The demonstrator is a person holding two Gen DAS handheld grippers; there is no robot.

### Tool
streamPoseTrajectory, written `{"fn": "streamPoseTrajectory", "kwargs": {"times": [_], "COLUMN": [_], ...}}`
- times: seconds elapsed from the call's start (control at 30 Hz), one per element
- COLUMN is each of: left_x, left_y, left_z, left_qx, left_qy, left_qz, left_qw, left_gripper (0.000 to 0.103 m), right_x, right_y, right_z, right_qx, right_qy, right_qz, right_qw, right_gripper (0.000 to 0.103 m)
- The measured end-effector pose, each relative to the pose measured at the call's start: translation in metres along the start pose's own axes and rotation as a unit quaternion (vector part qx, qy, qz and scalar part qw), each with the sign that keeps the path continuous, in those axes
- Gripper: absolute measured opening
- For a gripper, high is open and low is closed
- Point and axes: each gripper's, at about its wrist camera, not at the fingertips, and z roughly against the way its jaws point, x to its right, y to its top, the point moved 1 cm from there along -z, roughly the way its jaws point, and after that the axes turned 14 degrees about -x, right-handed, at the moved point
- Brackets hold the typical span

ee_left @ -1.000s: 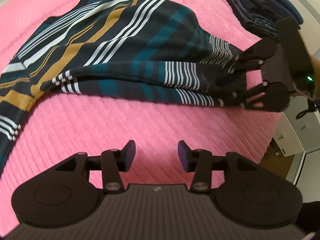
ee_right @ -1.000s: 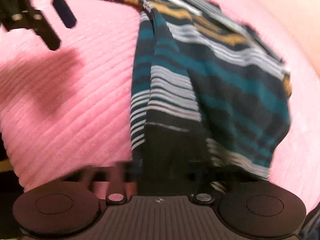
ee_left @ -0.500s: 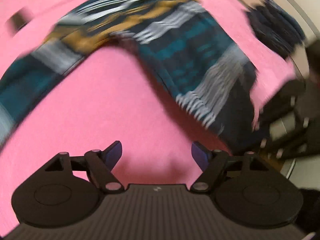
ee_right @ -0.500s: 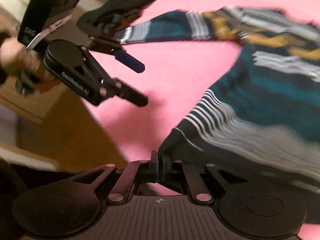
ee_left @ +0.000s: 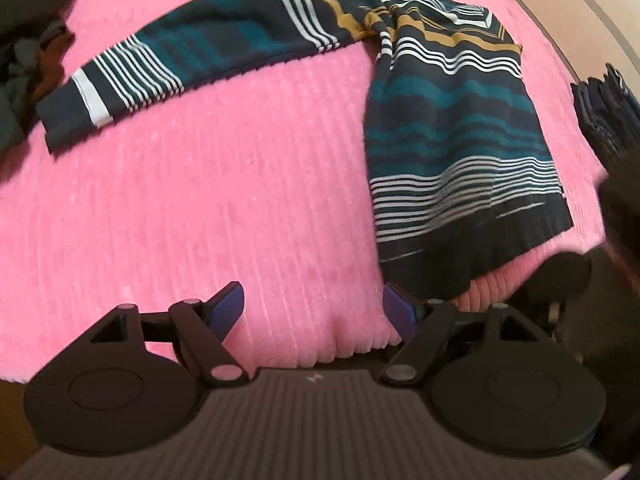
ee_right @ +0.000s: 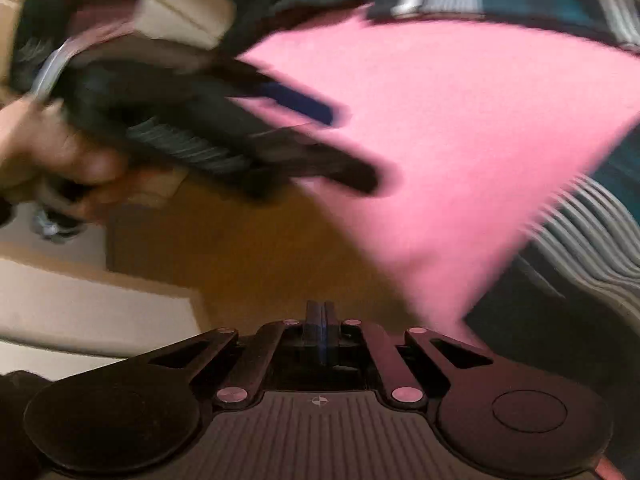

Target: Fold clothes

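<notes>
left gripper [ee_left: 312,312] wide, empty | right gripper [ee_right: 320,312] closed, released navy-teal striped knit sweater [ee_left: 452,132] | dark folded clothes stack [ee_left: 608,116] at 3 o'clock

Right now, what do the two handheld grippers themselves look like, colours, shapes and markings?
Both are matte black plastic. The left gripper has blue-padded fingertips on hinged linkages with silver pivot pins, round side discs and a ribbed grey body. The right gripper matches, with a small crosshair marking on its ribbed body.

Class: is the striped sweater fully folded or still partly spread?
Partly spread: the striped sweater has one sleeve stretched sideways across the pink blanket.
</notes>
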Motion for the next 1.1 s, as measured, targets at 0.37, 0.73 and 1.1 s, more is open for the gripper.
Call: {"fn": "streamPoseTrajectory", "kwargs": {"times": [0.37,0.73,1.1], "left_x": [0.056,0.102,0.102], "left_y": [0.022,0.026,0.017], "left_z": [-0.069,-0.116,-0.107], "left_qx": [-0.028,-0.052,-0.054], "left_qy": [-0.03,0.03,0.002], "left_qz": [-0.061,-0.045,-0.002], "left_qw": [0.9973,0.9972,0.9986], "left_gripper": [0.05,0.054,0.05], "right_x": [0.115,0.294,0.266], "right_y": [-0.142,-0.345,-0.387], "right_z": [0.078,0.147,0.201], "right_qx": [0.122,0.16,0.133], "right_qy": [-0.16,-0.141,-0.18], "right_qz": [-0.261,-0.423,-0.42], "right_qw": [0.944,0.881,0.88], "right_gripper": [0.046,0.047,0.002]}}
